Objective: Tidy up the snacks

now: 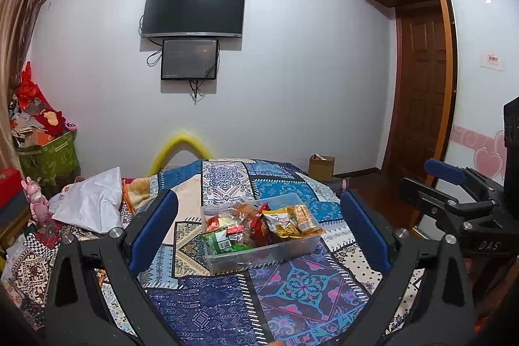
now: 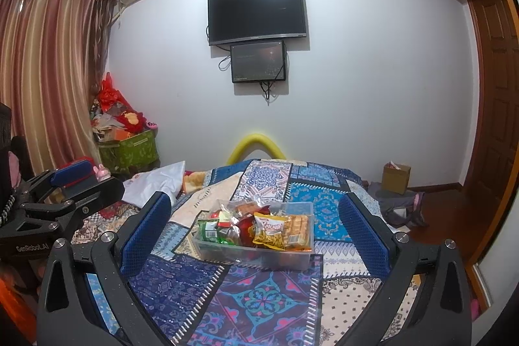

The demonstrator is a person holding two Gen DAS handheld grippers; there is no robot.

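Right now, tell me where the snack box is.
The clear snack box sits on the patterned bedspread, centred ahead of both open grippers in both wrist views, below the wall television.

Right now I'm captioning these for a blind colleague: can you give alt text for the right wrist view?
A clear bin packed with snack packets sits on a patterned quilt, framed between the open right gripper and its blue-padded fingers. The left gripper shows at the left edge, empty. Behind, a dark TV hangs on a white wall.
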